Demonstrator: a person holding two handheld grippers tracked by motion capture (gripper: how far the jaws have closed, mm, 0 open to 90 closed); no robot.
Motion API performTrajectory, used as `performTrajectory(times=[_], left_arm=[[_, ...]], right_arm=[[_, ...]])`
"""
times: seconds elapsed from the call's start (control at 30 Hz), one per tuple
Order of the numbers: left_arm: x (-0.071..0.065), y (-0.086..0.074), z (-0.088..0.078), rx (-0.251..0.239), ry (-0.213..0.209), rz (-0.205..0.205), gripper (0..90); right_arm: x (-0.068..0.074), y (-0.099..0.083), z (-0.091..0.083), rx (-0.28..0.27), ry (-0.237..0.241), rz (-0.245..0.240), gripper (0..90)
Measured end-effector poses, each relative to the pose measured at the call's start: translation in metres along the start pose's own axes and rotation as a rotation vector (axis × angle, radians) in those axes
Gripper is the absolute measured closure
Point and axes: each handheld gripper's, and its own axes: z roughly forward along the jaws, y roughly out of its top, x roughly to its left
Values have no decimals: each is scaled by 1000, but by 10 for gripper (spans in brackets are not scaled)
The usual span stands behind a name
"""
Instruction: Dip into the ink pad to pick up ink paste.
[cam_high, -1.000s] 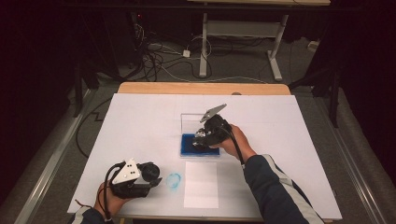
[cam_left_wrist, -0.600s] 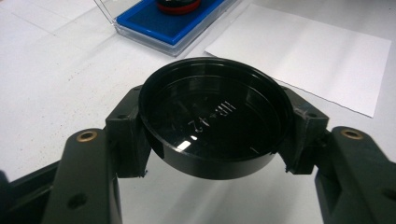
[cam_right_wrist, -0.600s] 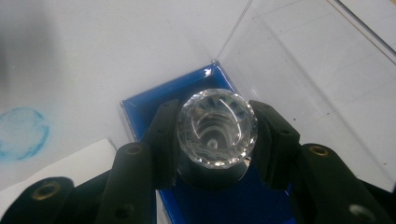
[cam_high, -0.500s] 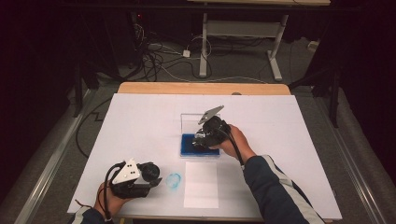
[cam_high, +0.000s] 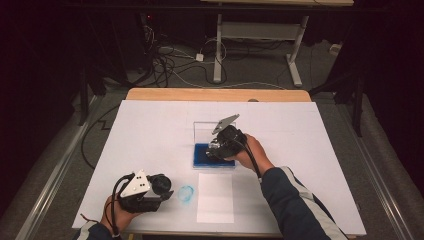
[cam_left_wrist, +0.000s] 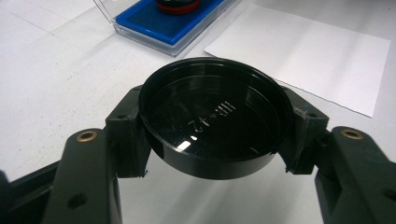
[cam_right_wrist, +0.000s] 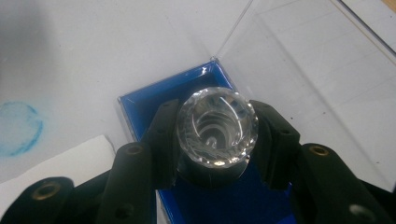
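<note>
The tabletop (cam_high: 150, 130) is covered by a large white sheet, with a strip of bare wood showing along its far edge at twelve o'clock. Near the middle sits a clear case with a blue tray (cam_high: 200, 152) — its transparent lid standing up on the far side. Just toward six o'clock from it lies a white sheet of paper (cam_high: 215, 200), lengthwise. At nine o'clock of that paper, close beside it, a round blue ink ring (cam_high: 186, 193) marks the white cover.
</note>
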Motion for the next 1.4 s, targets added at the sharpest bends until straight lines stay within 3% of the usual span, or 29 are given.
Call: performTrajectory(times=[0.7,1.1,1.4], left_arm=[[1,0,-1,-4,6,-4,358],[1,1,-1,-1,11,0,358],[1,1,-1,3,13,0,358]], right_arm=[[0,0,-4,4,0,-3,566],[-3,-1,-25,-68,-35,4,566],[-2,-2,-39,-100,-35,2,566]])
